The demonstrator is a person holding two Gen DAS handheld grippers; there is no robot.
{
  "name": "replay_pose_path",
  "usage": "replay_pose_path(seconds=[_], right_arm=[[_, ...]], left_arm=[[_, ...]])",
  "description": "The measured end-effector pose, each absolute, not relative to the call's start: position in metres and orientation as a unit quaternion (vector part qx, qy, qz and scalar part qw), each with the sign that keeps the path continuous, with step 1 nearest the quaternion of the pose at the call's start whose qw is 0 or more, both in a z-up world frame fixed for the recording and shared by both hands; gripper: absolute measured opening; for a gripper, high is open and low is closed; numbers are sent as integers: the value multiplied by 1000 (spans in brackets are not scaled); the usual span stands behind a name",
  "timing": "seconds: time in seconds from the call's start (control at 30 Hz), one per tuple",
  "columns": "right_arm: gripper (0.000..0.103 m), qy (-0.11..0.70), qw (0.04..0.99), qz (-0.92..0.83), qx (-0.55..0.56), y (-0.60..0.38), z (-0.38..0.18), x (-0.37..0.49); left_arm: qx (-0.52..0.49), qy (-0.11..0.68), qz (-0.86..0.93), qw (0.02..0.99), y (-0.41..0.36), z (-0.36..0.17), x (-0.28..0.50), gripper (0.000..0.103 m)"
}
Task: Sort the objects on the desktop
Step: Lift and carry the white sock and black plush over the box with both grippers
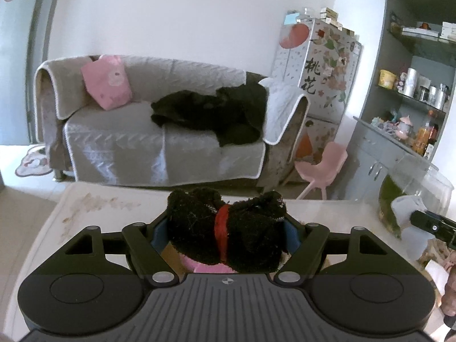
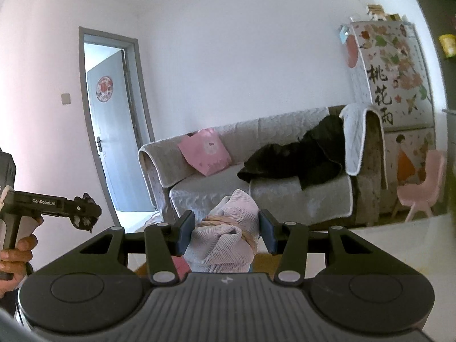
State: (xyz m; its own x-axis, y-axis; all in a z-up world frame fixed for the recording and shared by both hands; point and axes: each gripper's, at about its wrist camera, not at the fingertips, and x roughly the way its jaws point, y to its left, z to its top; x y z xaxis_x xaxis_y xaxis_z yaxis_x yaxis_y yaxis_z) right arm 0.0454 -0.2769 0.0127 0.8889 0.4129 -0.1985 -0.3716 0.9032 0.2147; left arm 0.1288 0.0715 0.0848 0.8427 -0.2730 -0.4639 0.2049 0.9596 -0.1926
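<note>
My left gripper (image 1: 225,228) is shut on a black fuzzy rolled bundle with a red band (image 1: 193,222), held in the air above the white table (image 1: 114,213). In the right wrist view my right gripper (image 2: 226,233) is shut on a pale pink knitted bundle tied with a tan band (image 2: 228,253), also lifted. Each gripper shows in the other's view. The right gripper (image 1: 430,223) with its pale bundle (image 1: 407,208) is at the right edge. The left gripper (image 2: 85,211), held by a hand (image 2: 17,253), is at the left edge.
A pink object (image 1: 205,266) lies under the black bundle. A glass bowl with green contents (image 1: 413,191) stands at the table's right. Beyond the table are a grey sofa (image 1: 142,142), a pink chair (image 1: 322,168), a decorated fridge (image 1: 322,71) and grey shelves (image 1: 413,91).
</note>
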Motion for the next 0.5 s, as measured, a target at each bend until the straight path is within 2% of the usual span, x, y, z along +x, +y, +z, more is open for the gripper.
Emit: replay_pose_path(seconds=[0.2, 0.5], right_arm=[[46, 121, 966, 214, 80, -267, 11, 69], [46, 151, 962, 213, 77, -258, -6, 89]], left_arm=[[-50, 263, -149, 952, 36, 74, 168, 80], [-16, 333, -163, 929, -12, 24, 207, 80]])
